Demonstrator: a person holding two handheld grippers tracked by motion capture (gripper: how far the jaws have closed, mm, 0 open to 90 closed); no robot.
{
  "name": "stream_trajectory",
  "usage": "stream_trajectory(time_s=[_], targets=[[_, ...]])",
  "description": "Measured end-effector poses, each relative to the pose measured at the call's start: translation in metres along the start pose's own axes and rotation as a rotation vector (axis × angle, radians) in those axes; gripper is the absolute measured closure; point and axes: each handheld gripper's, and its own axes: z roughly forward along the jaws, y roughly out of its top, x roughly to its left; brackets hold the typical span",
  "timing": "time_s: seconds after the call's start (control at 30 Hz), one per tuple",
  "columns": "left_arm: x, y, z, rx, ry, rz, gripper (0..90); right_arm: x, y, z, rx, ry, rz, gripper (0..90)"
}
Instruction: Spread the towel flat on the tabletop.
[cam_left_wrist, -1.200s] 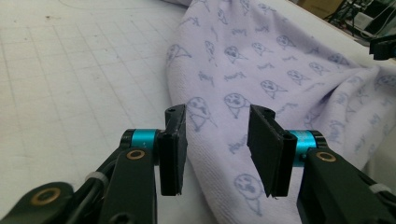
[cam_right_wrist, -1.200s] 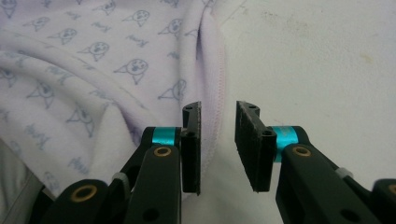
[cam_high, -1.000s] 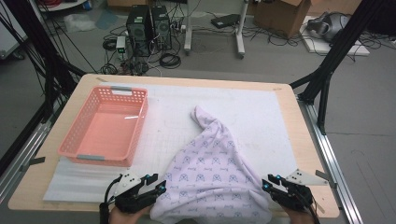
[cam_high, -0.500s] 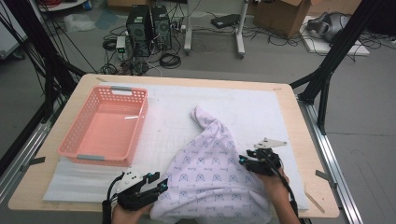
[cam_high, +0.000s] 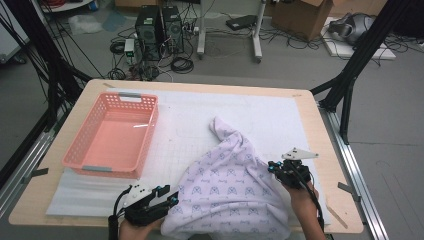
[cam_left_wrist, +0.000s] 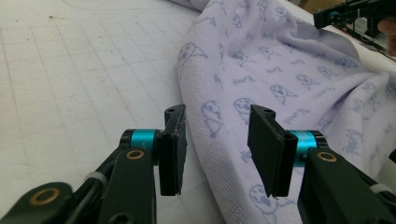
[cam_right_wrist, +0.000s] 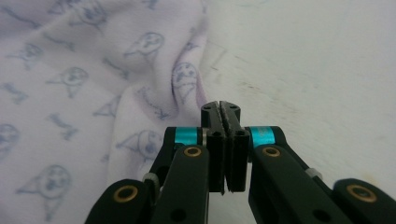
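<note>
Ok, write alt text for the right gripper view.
The right gripper is shut with nothing visible between its black jaws, just beside the edge of a lilac printed terry towel lying rumpled on the white gridded mat.

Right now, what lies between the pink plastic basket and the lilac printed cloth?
Nothing but bare white gridded mat, seen in the high view between pink plastic basket and lilac printed cloth.

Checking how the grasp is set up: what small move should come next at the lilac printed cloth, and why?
Probably close the left tongs. They stand open with the near edge of the lilac printed cloth lying in the gap between them, not yet pinched. The right tongs are shut at the cloth's other edge.
</note>
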Motion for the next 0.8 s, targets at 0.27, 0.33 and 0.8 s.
stream_trajectory(time_s=[0.27,0.33,0.8], targets=[[0.000,-0.001,0.000,0.001,-0.005,0.000,57.1,-0.027,-0.013,-0.025,-0.004,-0.331,0.027,89.3],[0.001,-0.001,0.001,-0.002,-0.007,-0.001,57.1,-0.033,-0.022,-0.028,0.026,-0.333,0.059,88.8],[0.005,0.050,0.042,0.016,-0.094,-0.025,63.7,-0.018,-0.042,-0.063,-0.136,-0.134,0.041,61.8]])
